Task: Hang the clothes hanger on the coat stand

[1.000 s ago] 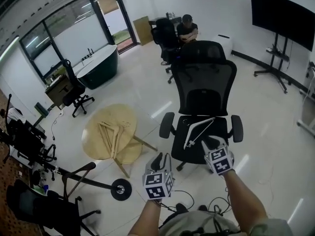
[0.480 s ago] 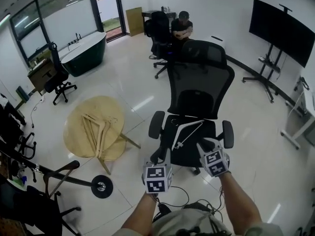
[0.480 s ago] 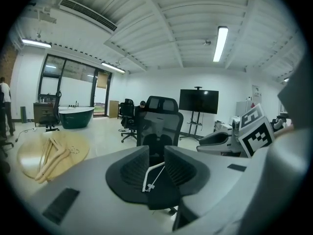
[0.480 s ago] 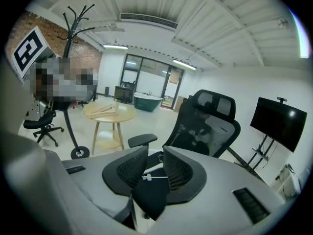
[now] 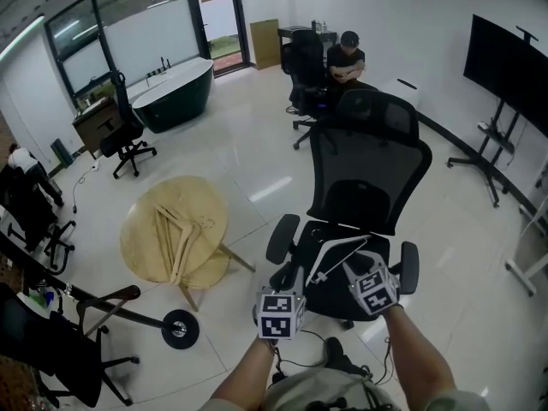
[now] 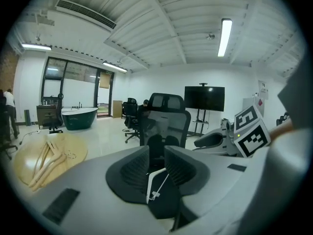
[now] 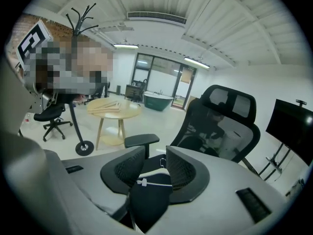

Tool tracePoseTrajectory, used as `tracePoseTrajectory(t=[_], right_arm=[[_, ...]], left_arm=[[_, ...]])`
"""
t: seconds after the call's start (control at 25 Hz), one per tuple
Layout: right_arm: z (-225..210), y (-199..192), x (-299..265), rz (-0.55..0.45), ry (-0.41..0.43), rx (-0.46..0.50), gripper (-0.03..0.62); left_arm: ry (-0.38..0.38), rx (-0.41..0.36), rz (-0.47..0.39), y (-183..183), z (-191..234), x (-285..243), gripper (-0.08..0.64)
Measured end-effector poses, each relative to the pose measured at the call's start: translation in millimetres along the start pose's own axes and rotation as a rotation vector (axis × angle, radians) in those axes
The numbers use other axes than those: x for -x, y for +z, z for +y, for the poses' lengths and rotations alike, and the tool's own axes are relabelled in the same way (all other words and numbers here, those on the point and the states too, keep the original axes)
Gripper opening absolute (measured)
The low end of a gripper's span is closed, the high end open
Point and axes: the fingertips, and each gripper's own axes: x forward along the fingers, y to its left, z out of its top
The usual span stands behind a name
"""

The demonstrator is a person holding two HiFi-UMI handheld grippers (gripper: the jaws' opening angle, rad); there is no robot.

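The right gripper (image 7: 155, 151) has just been opening its jaws, with the hanger (image 7: 156, 183) bar loose in the moderate gap. Centre on the bar before closing. The left gripper (image 6: 156, 151) has its jaws narrowly apart and empty.

Bright ceiling strip light (image 6: 225, 35); glare on glossy floor (image 5: 267, 190); fisheye edges dark.

- The tall black coat stand (image 5: 178, 329) has its pole running out at the head view's left edge.
- The large black flat television screen (image 5: 514, 67) is cut off by that view's right edge.
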Motion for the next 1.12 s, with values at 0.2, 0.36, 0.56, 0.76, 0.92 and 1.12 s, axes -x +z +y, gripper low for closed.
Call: tracePoseTrajectory(t=[0.2, 0.36, 0.56, 0.76, 0.92, 1.12], right_arm=[[-95.1, -18.8, -47.7, -0.003, 0.103, 0.058, 0.143], [-142.8, -33.9, -84.2, 0.000, 0.148, 0.097, 0.152], [-152.2, -39.0, -116.0, 0.042, 0.224, 0.172, 0.154], [-132.8, -51.0, -166.7, 0.130, 0.282, 0.242, 0.198], [-133.8, -54.8, -206.0, 0.169, 0.320, 0.280, 0.198], [-175.1, -63.8, -274.1, 0.196, 0.405, 0.302, 0.198]], left_arm=[[0.089, 0.016, -0.010, 34.9, -34.6, -104.7, 0.089], [0.126, 0.012, -0.010, 41.8, -46.8, -156.1, 0.083], [0.139, -0.017, 0.017, 52.4, -42.8, -182.0, 0.083], [0.123, -0.002, 0.044, 31.8, -2.1, -206.3, 0.083], [0.134, 0.030, 0.088, 11.4, 26.0, -240.0, 0.083], [0.155, 0.068, 0.140, 16.2, 39.7, -321.8, 0.083]])
